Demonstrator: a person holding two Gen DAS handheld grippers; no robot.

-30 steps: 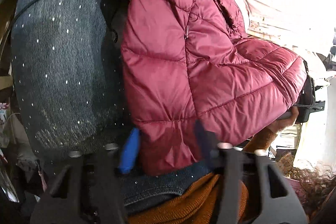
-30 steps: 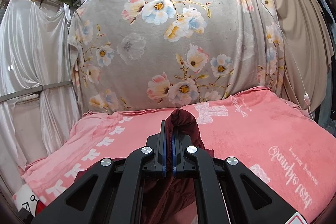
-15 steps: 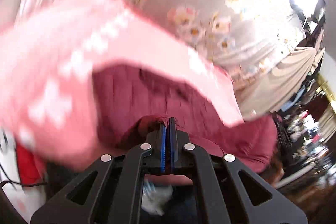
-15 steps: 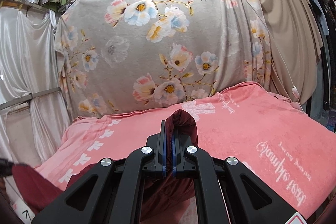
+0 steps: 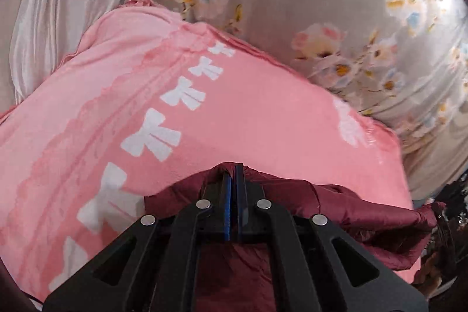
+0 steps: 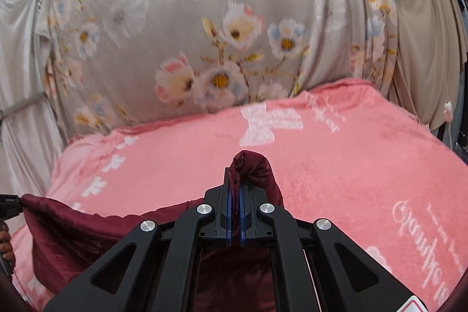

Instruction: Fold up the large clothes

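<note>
- The left tongs (image 5: 233,180) are seen pressed together, with a fold of the maroon jacket (image 5: 351,212) pinched between the blue pads.
- The right tongs (image 6: 234,189) are likewise seen closed on the same maroon jacket (image 6: 254,168), a rolled hump of fabric being raised just ahead of and to the right of the tips.
- In the left wrist view the jacket is observed bunched around the tongs and extended to their right, toward the frame edge; the part beneath the tongs is largely hidden by the black frame.
- In the right wrist view the jacket edge is seen stretched from the tongs to the far left, where it is held by the other tongs (image 6: 8,205); whether the cloth is lifted clear of the surface beneath cannot be told.
- A pink blanket (image 5: 248,113), marked with white bows and lettering, is spread ahead of and below both tongs; it is recorded in the right wrist view as well (image 6: 365,154).
- A grey floral cloth (image 6: 219,34) is hung upright beyond the blanket, ahead of both tongs.
- A pale satin curtain (image 5: 58,5) is noted ahead and to the left of the left tongs.
</note>
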